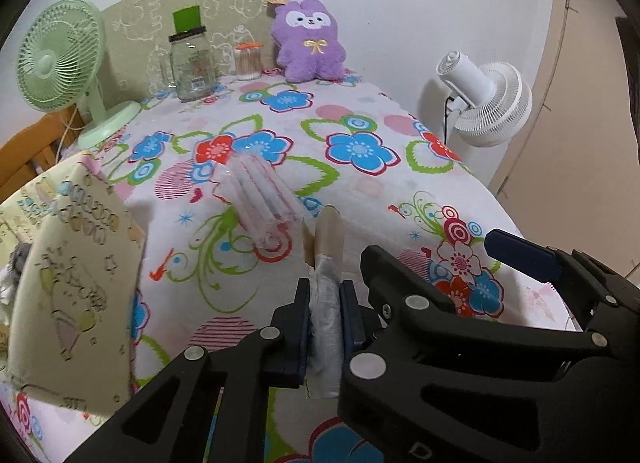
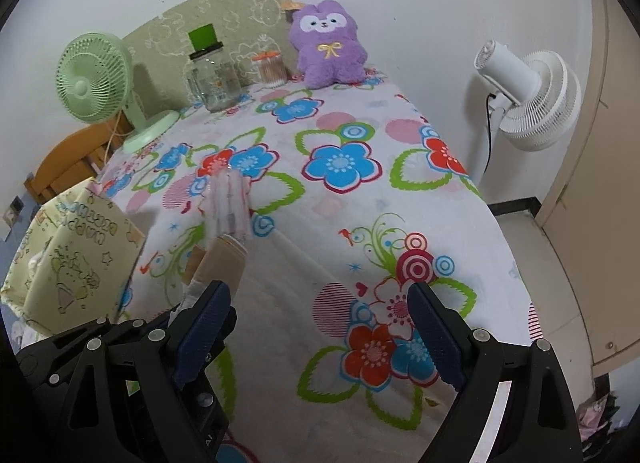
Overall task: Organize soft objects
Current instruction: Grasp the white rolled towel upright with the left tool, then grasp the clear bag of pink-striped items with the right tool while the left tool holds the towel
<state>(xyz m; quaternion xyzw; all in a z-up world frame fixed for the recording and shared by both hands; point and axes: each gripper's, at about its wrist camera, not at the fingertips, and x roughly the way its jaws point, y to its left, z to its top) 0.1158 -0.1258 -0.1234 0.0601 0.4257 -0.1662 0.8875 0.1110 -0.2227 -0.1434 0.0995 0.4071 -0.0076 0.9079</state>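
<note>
- The left gripper [image 1: 325,313] is clenched on a soft white roll [image 1: 326,327] with a beige end; the roll stands between its blue pads, above the flowered table [image 1: 400,199].
- The right gripper [image 2: 320,337] is released, its jaws wide apart, with only the cloth under them.
- A clear packet of pink-striped rolls [image 1: 258,199] lies on the table, just beyond the held roll.
- A yellow patterned box [image 1: 76,275] stands at the left edge.
- A purple plush toy [image 1: 309,43] sits at the far end, beside a glass jar [image 1: 194,65].
</note>
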